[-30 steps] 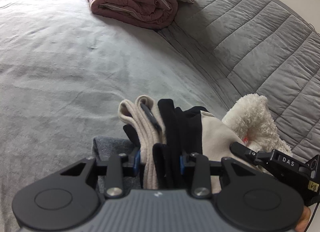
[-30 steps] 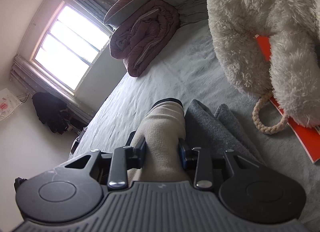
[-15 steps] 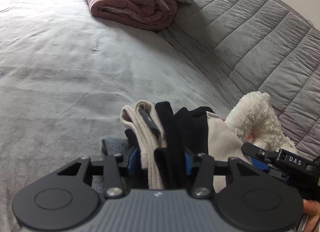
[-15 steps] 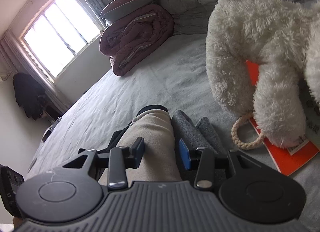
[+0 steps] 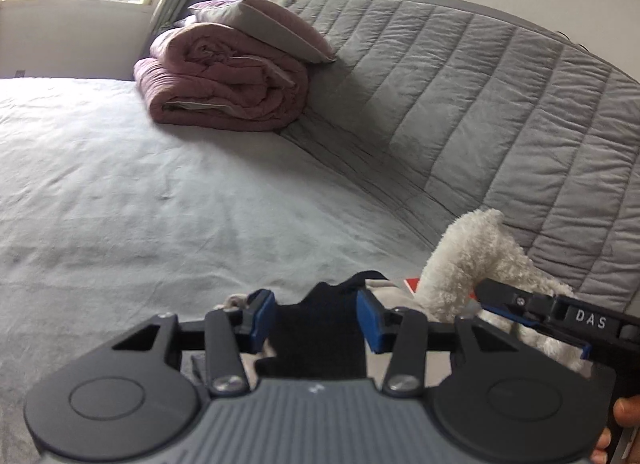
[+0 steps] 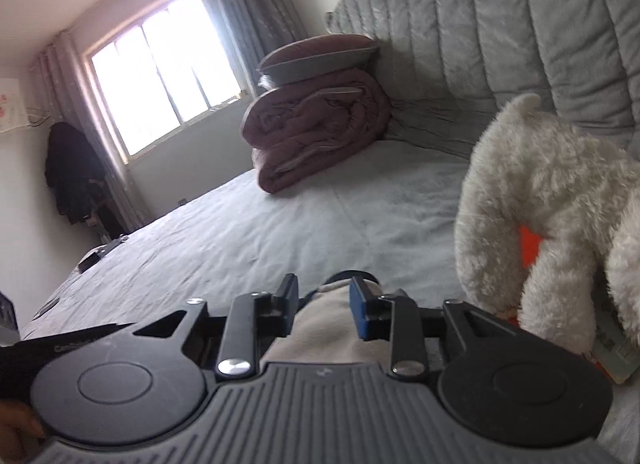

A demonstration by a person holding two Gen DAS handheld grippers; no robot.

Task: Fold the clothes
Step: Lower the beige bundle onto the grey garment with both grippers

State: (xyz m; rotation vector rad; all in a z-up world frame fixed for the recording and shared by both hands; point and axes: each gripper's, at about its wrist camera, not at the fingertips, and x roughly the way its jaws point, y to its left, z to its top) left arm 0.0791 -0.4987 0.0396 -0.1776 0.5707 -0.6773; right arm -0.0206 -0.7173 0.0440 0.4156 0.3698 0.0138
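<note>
From the left wrist view, most of the garment is hidden under the left tool's (image 5: 316, 314) grey body. Only a dark, near-black wad of cloth (image 5: 320, 338) shows between its blue pads, with a strip of beige fabric (image 5: 382, 284) peeking out at the right. The pads stand about halfway apart and seem to press the wad's sides, though the cloth's folds there are hard to read. The clothes sit low at the near edge of the bed (image 5: 160, 204). The right tool (image 5: 560, 316) cuts in from the right in front of a white plush toy (image 5: 476, 260), with fingers at the corner.

From the right wrist view, the right tool (image 6: 324, 304) has beige cloth (image 6: 328, 324) with a dark rim (image 6: 352, 275) between its pads; the jaws are closing on it, and the rest is covered by the tool. The plush toy (image 6: 540, 204) stands just right, over something orange. A folded mauve quilt (image 6: 316, 136) lies far off by the headboard.
</note>
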